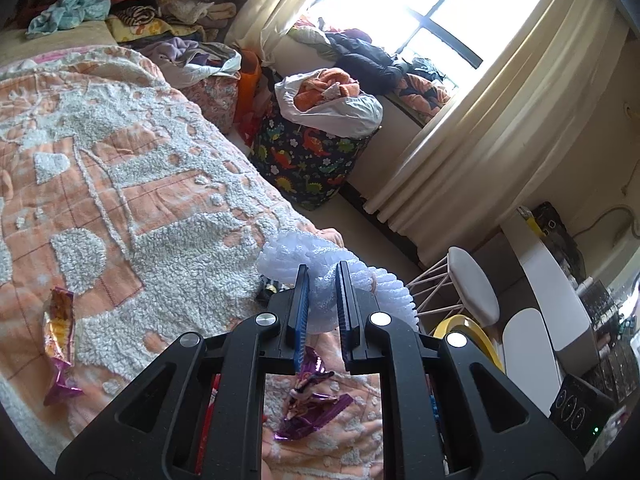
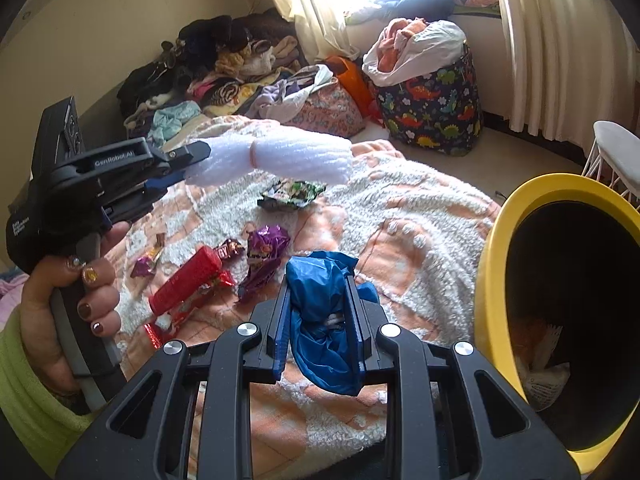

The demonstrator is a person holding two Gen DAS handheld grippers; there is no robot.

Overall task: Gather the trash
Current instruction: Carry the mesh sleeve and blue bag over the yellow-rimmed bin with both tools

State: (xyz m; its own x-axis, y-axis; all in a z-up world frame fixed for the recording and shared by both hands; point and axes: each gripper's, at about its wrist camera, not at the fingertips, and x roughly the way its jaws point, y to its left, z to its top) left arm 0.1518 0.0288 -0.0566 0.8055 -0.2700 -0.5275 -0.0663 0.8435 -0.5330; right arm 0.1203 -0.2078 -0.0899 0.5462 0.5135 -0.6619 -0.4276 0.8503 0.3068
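Two pieces of trash are already off the bed, one in each tool. The left tool [image 2: 182,168] is clamped hard on the middle of a white foam net sleeve [image 2: 280,156], which sticks out well past its tips over the middle of the bed [image 2: 420,216]. The right tool [image 2: 320,320] grips a crumpled blue plastic bag [image 2: 324,304] at a narrow gap, pads pressed into it from both sides. A yellow bin [image 2: 496,248] stands open just off the bed's right edge, close to the right tool, with some paper already in its bottom.

The step in hand looks like carrying both loads to the bin. The blue bag is nearer, so it should go first: bring the tool over the dark mouth, past the yellow rim, before letting go, since a light bag can catch on the rim and slide back. The foam sleeve is long and floppy; tipping one end down into the opening would keep it from bridging the rim.

Several wrappers are left on the bed: a red wrapper [image 2: 186,284], a purple foil wrapper [image 2: 266,252], a green and black packet [image 2: 290,194] and a small brown one [image 2: 150,258]. The sleeve should pass clear above them.
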